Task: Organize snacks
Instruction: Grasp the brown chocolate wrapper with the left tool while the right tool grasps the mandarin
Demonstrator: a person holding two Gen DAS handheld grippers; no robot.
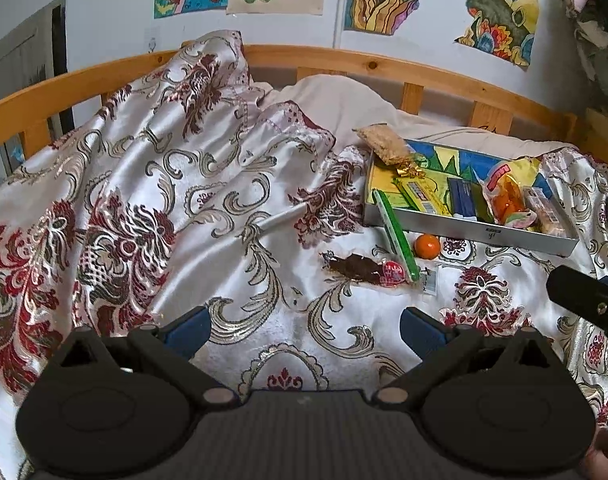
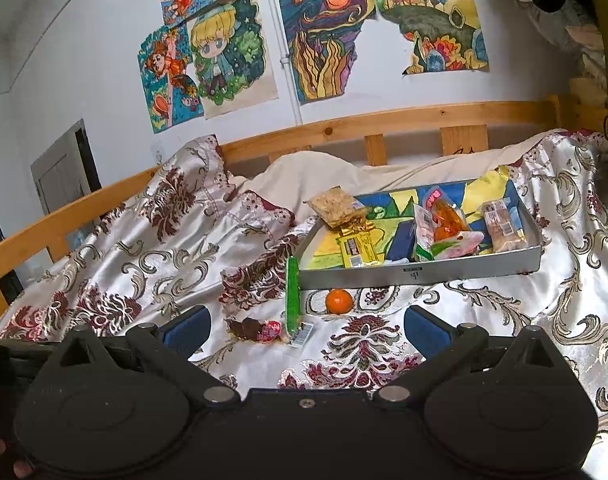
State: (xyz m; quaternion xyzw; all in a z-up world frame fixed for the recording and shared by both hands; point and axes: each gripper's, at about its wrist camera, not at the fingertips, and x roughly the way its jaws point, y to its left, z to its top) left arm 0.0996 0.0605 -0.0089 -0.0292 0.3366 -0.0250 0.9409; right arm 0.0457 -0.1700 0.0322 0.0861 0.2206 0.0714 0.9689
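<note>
- Clearly both tools are idle: the left gripper (image 1: 304,332) has its blue pads spread wide with only patterned bedspread (image 1: 152,184) between them, and the right gripper (image 2: 305,330) is released the same way, holding nothing.
- Farthest left of the loose snacks lies a dark brown packet with a red label (image 2: 256,329), flat on the cloth. It looks thin and limp, so I would pinch it across its short width near the middle and press lightly into the soft bedding to get a pad under the edge.
- Just beside it, the long green stick pack (image 2: 292,298) leans with its upper end on the front corner of the tray (image 2: 423,274) and its lower end on a small barcode wrapper (image 2: 302,336). Grip it at mid-length so it does not swing, and lift clear of the rim before setting it inside.
- Next, the small orange (image 2: 338,301) sits on the cloth just in front of the tray wall. It will likely roll on the slippery satin; close on it squarely from above, gently.
- Inside the tray already are a grain bar (image 2: 337,206) hanging over the back left corner, yellow and blue boxes, and clear-wrapped sweets at the right. The front left area looks freest, so aim there.
</note>
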